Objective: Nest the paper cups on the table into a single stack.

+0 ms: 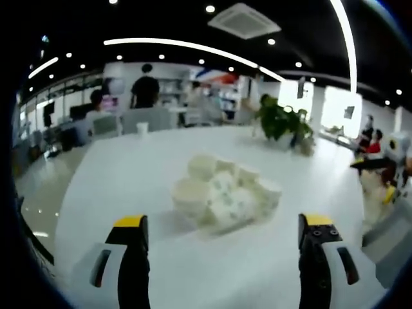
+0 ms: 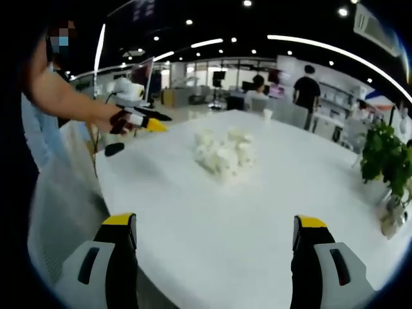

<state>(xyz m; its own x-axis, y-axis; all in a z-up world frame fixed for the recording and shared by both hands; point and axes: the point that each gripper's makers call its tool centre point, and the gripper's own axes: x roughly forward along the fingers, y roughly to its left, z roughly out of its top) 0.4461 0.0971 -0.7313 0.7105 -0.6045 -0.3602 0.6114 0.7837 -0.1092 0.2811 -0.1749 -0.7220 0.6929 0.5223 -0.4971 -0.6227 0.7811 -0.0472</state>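
Nothing stacked yet: paper cups (image 1: pixel 225 196) lie jumbled mid tabletop (image 1: pixel 129 174). Left gripper (image 1: pixel 222 248) and right gripper (image 2: pixel 215 248) fingers wide, empty, well short of cups.

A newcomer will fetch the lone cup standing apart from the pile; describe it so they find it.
Start at the big white table. Beyond the pile of paper cups, at the far edge near the seated people, stands a lone paper cup. It is upright and alone, unlike the jumbled pile.

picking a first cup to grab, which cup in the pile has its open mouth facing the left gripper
The paper cup at the near left edge of the pile on the table: it lies on its side, round open mouth toward the left gripper. The others show sides or bases.
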